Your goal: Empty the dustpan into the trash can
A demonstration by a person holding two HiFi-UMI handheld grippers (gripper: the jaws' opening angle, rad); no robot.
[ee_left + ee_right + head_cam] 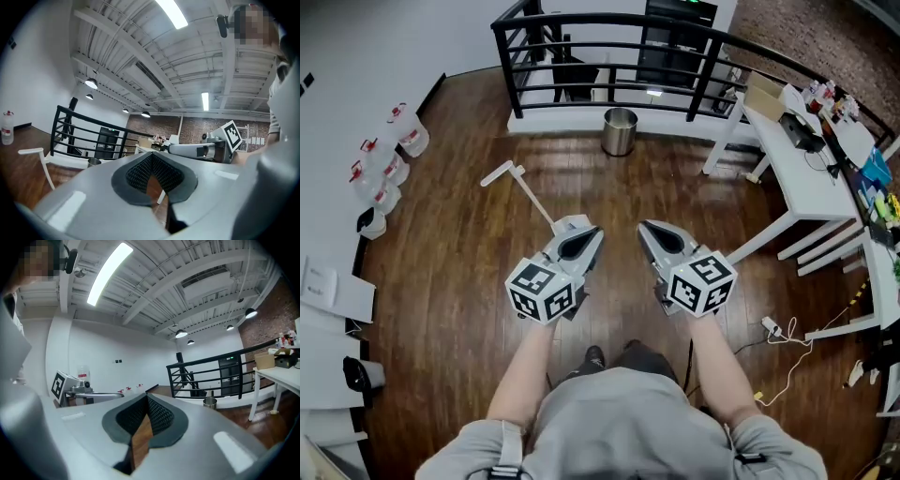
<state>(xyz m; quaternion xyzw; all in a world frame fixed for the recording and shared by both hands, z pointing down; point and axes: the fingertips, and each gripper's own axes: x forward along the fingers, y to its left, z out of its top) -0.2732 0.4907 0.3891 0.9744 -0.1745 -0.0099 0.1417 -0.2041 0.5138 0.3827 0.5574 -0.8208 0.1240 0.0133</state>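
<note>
The white long-handled dustpan is on the brown wooden floor, just in front of the left gripper. Its pan end is partly hidden behind that gripper. The shiny round metal trash can stands farther off, by the black railing.

Both grippers are held up in front of the person. The left gripper is closed tight with nothing in it. The right gripper looks closed and empty too.

I think the job has not really started, and the first thing is to pick up the dustpan. The left gripper is nearest, so it should open wide, go down to the white stick and squeeze it firmly. I'd keep the pan flat on the way so nothing falls out. The pan should be right over the can before it gets tipped. The right gripper could steady the stick.
</note>
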